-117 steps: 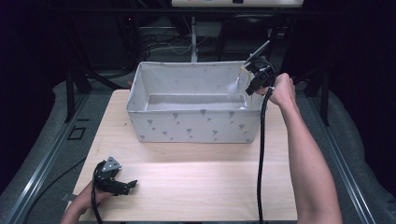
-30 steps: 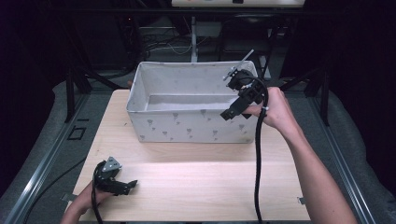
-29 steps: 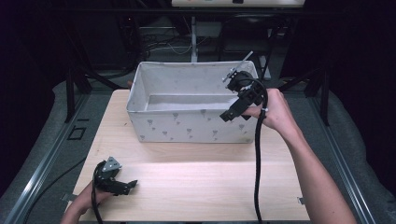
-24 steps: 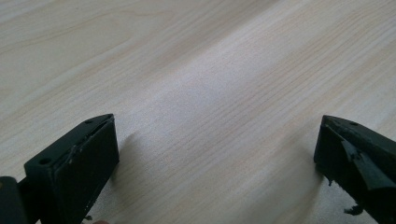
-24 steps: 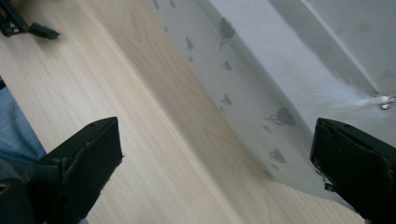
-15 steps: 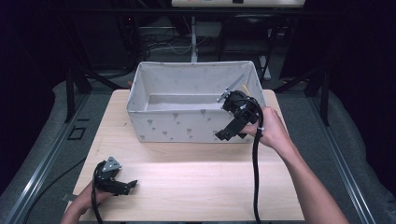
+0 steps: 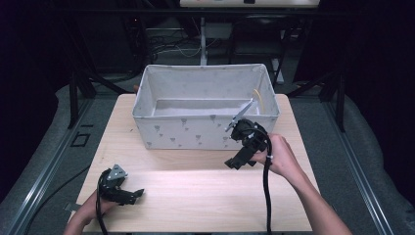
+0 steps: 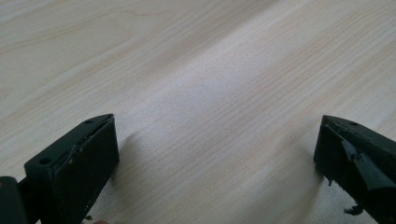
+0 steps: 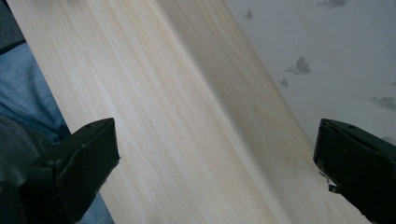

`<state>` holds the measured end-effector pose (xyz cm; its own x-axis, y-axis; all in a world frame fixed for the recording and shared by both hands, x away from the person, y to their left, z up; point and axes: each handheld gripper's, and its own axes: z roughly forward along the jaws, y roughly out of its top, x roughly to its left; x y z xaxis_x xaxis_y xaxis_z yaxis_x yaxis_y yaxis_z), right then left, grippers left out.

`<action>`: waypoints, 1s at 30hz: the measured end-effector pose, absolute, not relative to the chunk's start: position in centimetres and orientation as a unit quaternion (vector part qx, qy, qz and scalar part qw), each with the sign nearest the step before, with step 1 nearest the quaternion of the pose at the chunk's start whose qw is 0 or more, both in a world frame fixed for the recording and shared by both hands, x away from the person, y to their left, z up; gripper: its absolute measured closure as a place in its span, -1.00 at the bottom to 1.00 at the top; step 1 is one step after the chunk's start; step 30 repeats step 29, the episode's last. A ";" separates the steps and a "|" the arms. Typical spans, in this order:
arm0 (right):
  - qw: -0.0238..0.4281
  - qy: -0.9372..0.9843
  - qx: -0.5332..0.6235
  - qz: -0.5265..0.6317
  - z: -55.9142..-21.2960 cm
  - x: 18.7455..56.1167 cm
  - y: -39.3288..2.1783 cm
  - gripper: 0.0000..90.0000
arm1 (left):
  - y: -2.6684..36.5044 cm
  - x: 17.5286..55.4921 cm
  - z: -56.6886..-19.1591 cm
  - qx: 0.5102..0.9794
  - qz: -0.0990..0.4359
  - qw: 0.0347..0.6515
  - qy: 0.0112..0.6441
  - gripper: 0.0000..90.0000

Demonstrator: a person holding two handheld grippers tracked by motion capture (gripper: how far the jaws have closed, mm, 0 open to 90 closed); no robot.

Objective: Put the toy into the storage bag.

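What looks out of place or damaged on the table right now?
Little stands out. The fabric bin sits upright on the table. Something thin and yellowish leans inside its right wall; I can't identify it.

Pale grey bin [image 7: 195, 134], sprinkled with small darker grey motifs. Light wood-grain table [image 7: 205, 196]. Black grippers, black cables.

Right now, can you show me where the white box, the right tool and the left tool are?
white fabric bin [image 7: 195, 133]: high view, front wall.
right tool [image 7: 239, 161]: high view, open tips.
left tool [image 7: 134, 195]: high view, open tips.
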<state>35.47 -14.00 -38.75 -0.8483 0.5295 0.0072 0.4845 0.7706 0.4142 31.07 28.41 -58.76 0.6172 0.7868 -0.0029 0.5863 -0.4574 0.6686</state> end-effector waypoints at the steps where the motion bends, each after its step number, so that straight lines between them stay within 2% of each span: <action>1: 0.052 0.940 0.270 0.202 -39.2 35.4 -14.0 -1.00 | 28.4 31.1 -58.8 0.839 0.155 0.322 0.409 -1.00; 9: 0.032 0.944 0.270 0.188 -42.9 34.5 -13.9 -1.00 | 28.4 31.1 -58.8 0.839 0.156 0.323 0.409 -1.00; 23: 0.034 0.948 0.281 0.144 -48.0 33.7 -14.1 -0.99 | 28.4 31.1 -58.8 0.838 0.156 0.324 0.410 -1.00; 30: 0.041 0.950 0.281 0.127 -49.0 33.4 -14.2 -0.85 | 28.4 31.1 -58.8 0.840 0.156 0.323 0.407 -1.00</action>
